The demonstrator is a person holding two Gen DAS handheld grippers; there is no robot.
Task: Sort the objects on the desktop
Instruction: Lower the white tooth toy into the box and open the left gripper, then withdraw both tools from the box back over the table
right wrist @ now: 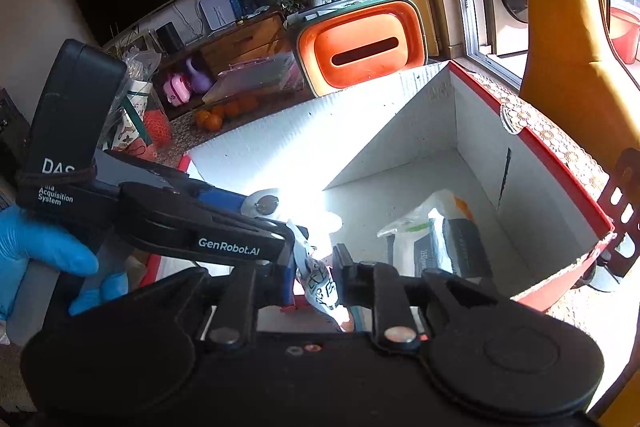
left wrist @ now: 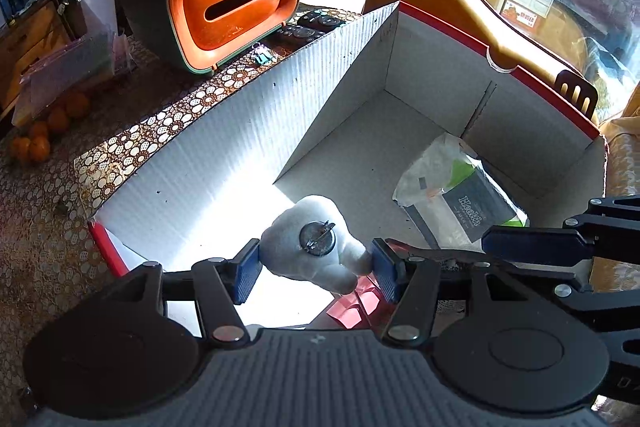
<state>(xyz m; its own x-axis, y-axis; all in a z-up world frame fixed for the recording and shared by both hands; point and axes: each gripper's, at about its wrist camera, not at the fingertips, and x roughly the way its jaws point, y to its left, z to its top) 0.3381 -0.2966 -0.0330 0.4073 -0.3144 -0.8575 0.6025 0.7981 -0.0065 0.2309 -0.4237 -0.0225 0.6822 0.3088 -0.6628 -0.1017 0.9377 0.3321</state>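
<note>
Both jaws pinched — left gripper [left wrist: 316, 263] on white plush [left wrist: 316, 247], right gripper [right wrist: 312, 275] on printed packet [right wrist: 316, 277].

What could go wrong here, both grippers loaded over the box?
1. The left hand-held gripper pinches the white plush toy only by its edges; it might slip early.
2. The right hand-held gripper, holding a printed packet, sits very close; the two could collide over the cardboard box.

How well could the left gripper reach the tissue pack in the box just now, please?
Probably not yet: the left gripper is shut on a white plush brooch, though the tissue pack lies uncovered in the open box.
</note>
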